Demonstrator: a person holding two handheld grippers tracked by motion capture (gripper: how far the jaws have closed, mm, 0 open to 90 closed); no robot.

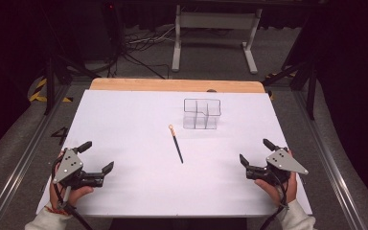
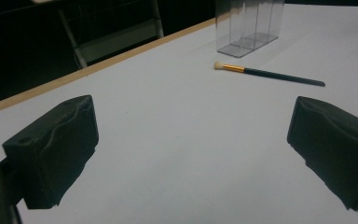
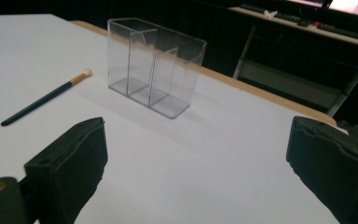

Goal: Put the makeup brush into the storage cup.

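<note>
Left gripper [image 1: 97,157], lower left: jaws spread, empty. Right gripper [image 1: 255,152], lower right: jaws spread, empty. Slim dark-handled makeup brush with gold ferrule [image 1: 176,144]: flat at mid-frame on white bench [image 1: 124,120]; probably light, stiff, roll-prone; grip mid-handle. Clear plastic three-compartment organiser [image 1: 201,114]: upright, just above the brush.

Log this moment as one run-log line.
left gripper: open, empty | right gripper: open, empty | makeup brush: flat on table, untouched | clear organizer: upright, empty

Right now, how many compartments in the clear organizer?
3. The clear organizer stands upright on the white table, divided side by side: one end compartment nearest the makeup brush, one in the middle, one at the far end. All look empty.
</note>
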